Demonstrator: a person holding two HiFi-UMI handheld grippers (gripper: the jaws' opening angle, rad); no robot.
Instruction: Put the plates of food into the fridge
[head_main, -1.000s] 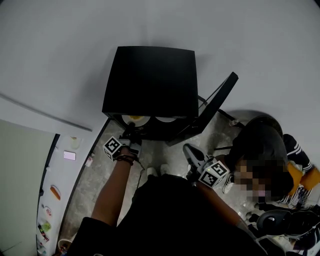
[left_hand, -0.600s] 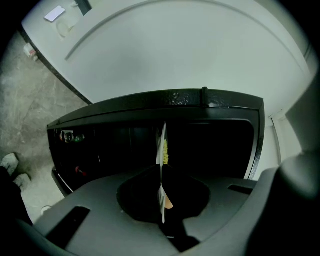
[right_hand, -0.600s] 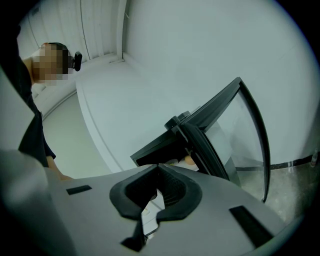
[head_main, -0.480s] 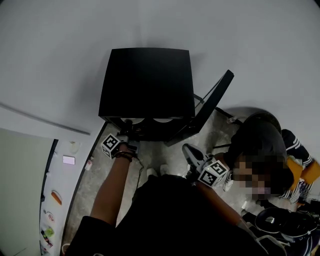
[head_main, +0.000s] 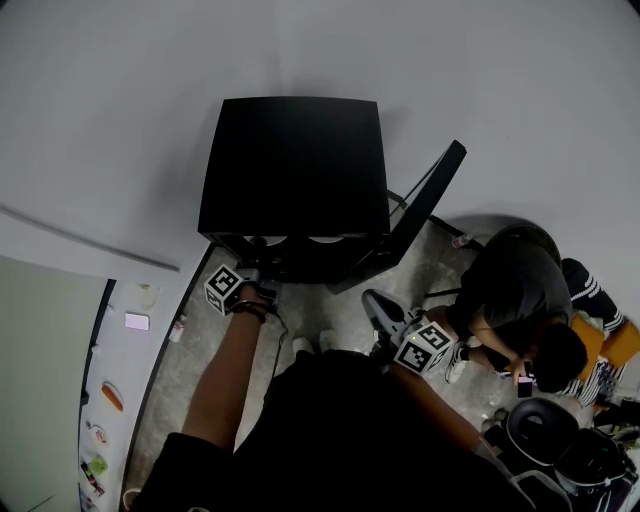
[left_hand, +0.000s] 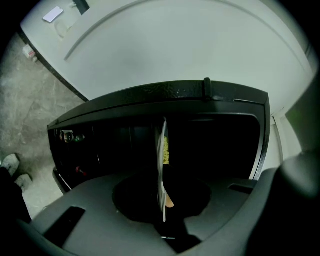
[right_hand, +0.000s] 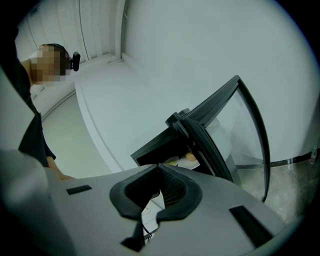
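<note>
A small black fridge stands on the floor with its glass door swung open to the right. My left gripper reaches into the fridge's mouth. It is shut on the rim of a white plate, seen edge-on, with yellow food on it. The left gripper holds that plate inside the dark compartment. A second plate shows as a pale sliver further right inside. My right gripper hangs back beside the door, shut and empty. A plate of food shows past the door.
A person sits on the floor to the right of the door. A white counter with small items runs along the left. A round dark stool and bags lie at the lower right. White walls rise behind the fridge.
The plates show less under the fridge's top edge than a second ago. The left gripper has barely shifted. The right gripper has stayed put. The seated person has bent lower.
</note>
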